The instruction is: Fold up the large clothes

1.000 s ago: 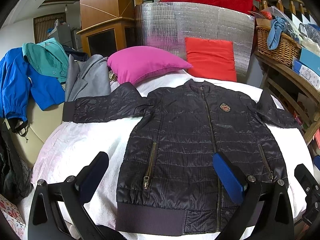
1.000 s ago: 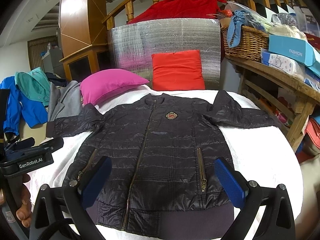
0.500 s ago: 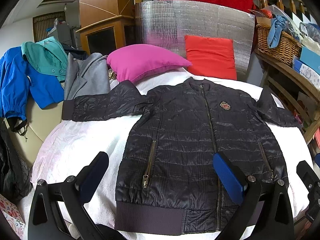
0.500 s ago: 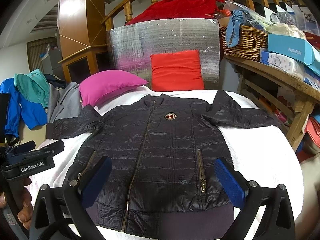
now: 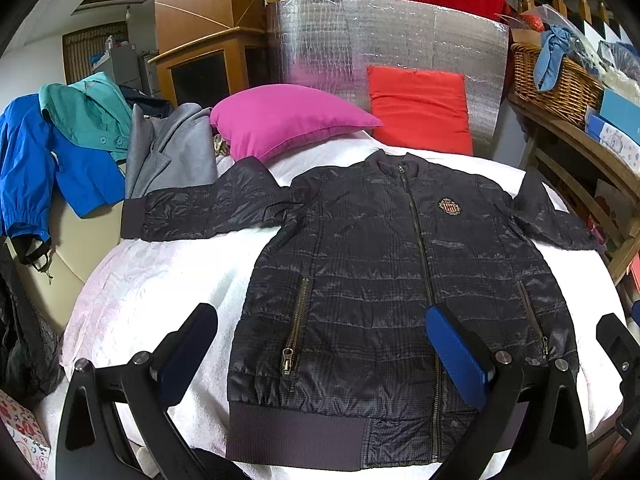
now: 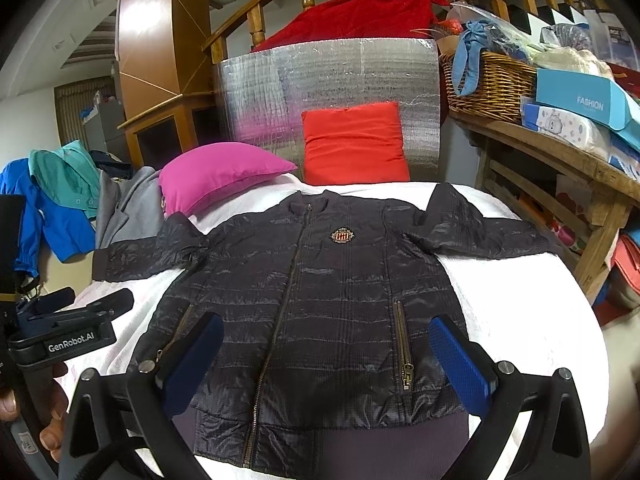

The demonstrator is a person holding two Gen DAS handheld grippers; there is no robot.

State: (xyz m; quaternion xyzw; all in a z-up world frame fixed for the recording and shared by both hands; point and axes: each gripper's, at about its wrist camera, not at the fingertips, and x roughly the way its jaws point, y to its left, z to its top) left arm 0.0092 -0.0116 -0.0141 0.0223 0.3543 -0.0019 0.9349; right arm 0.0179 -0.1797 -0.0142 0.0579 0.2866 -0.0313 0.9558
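Note:
A dark quilted zip jacket [image 5: 384, 264] lies flat, face up, on a white-covered bed [image 5: 160, 280], sleeves spread out to both sides. It also shows in the right wrist view [image 6: 312, 300]. My left gripper [image 5: 320, 344] is open and empty, above the jacket's lower left hem. My right gripper [image 6: 320, 352] is open and empty, above the jacket's lower hem. The left gripper's body [image 6: 68, 336] shows at the left of the right wrist view.
A pink pillow [image 5: 288, 120] and a red pillow [image 5: 420, 108] lie at the bed's head against a silver foil panel [image 5: 384, 40]. Blue, teal and grey garments [image 5: 80, 152] hang at left. A wooden shelf with a wicker basket [image 6: 492, 84] stands right.
Both grippers have drawn slightly nearer the jacket's hem; the view has shifted very little. The jacket has not moved.

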